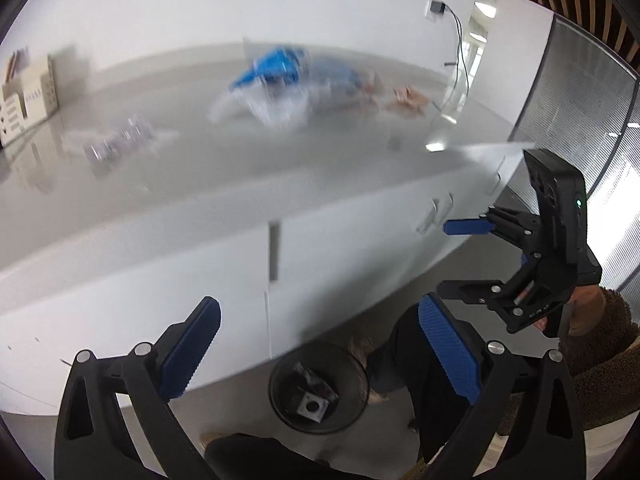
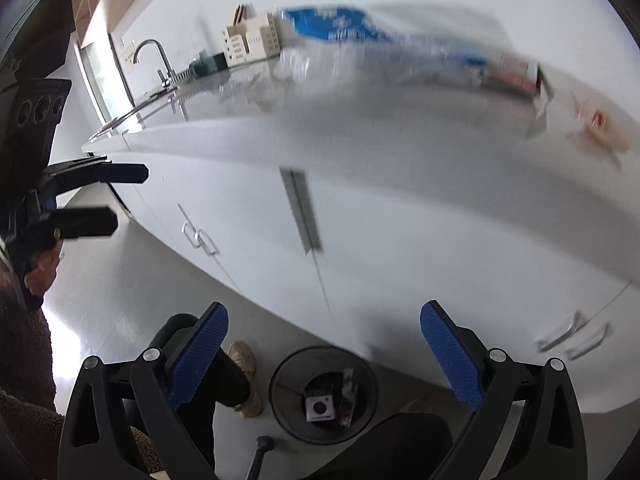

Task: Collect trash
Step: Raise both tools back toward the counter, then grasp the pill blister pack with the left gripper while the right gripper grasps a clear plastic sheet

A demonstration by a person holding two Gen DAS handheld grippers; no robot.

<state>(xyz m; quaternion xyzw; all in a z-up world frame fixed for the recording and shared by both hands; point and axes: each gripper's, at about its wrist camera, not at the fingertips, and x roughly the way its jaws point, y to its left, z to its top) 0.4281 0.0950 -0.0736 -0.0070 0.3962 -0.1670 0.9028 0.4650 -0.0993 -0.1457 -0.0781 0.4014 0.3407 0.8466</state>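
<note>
Left gripper (image 1: 320, 354): I see its blue pads spread wide with nothing between them; it is tilted downward.
Right gripper (image 2: 324, 354): I see it spread wide too, holding nothing, pitched down likewise.
Right gripper from left view (image 1: 452, 262): off to my right, level with the left one, fingers apart.
Left gripper from right view (image 2: 128, 196): at the left edge, fingers parted.
Hands: one grips each handle, right hand (image 1: 586, 308), left hand (image 2: 40, 272).
Sleeve (image 1: 604, 364): brown, fuzzy.
</note>
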